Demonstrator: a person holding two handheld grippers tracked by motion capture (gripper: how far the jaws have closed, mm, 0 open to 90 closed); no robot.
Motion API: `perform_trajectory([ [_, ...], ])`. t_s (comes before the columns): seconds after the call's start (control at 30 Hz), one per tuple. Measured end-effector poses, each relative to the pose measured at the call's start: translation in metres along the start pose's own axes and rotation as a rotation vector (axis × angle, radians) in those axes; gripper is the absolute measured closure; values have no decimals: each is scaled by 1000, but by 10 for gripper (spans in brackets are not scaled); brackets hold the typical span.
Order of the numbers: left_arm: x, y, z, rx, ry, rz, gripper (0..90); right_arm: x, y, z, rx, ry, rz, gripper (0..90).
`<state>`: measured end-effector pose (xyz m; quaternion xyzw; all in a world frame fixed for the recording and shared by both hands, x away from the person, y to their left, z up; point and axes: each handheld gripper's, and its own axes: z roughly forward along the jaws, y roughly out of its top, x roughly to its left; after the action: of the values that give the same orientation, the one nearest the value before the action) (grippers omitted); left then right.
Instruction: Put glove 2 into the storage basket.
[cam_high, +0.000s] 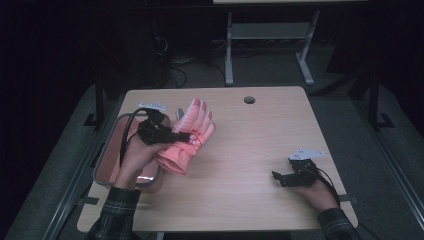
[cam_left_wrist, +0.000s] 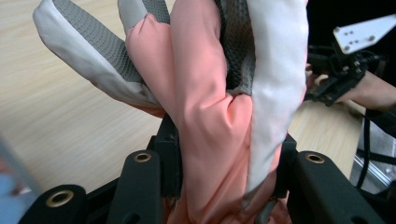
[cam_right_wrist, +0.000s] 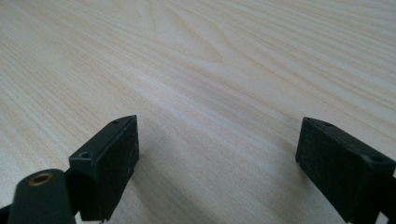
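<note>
A salmon-pink winter glove (cam_high: 186, 136) with grey-white palm patches hangs lifted over the table's left side, fingers pointing up and away. My left gripper (cam_high: 172, 135) is shut on its middle. In the left gripper view the glove (cam_left_wrist: 210, 107) is squeezed between the two black jaws, its grey textured fingers fanning upward. My right gripper (cam_high: 279, 177) rests low at the table's right front, open, with nothing between its jaws. The right gripper view shows my right gripper (cam_right_wrist: 217, 154) with both pads spread wide over bare wood.
A grey-rimmed tray (cam_high: 107, 150) with a pink floor overhangs the wooden table's (cam_high: 250, 145) left edge, under my left hand. A round cable hole (cam_high: 249, 99) sits near the far edge. Another table's legs (cam_high: 229, 55) stand on the floor beyond.
</note>
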<state>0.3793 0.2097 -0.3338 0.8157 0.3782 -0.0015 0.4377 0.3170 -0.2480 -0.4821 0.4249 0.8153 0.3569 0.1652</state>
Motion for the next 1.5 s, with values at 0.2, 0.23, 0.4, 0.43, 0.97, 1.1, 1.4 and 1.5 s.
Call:
perform_trajectory([
  [0.2, 10, -3, -19, -29, 21, -30, 586, 0, 0, 0, 0, -1, 2, 127],
  [0.23, 12, -3, -23, -35, 25, -35, 586, 0, 0, 0, 0, -1, 3, 127],
  [0.4, 20, -6, -37, -51, 43, -47, 586, 0, 0, 1, -2, -5, 2, 127],
  [0.43, 21, -6, -39, -54, 45, -50, 586, 0, 0, 1, -2, -5, 2, 127],
  [0.97, 44, -20, -76, -83, 123, -89, 586, 0, 1, 1, -2, -5, 2, 127],
  [1.1, 50, -24, -82, -82, 147, -98, 586, 0, 1, 1, -3, -7, 3, 128],
  [1.4, 68, -36, -90, -77, 187, -135, 585, 0, 1, 1, -3, -8, 5, 128],
  [1.5, 74, -39, -88, -67, 195, -143, 584, 0, 1, 1, -4, -9, 8, 127],
])
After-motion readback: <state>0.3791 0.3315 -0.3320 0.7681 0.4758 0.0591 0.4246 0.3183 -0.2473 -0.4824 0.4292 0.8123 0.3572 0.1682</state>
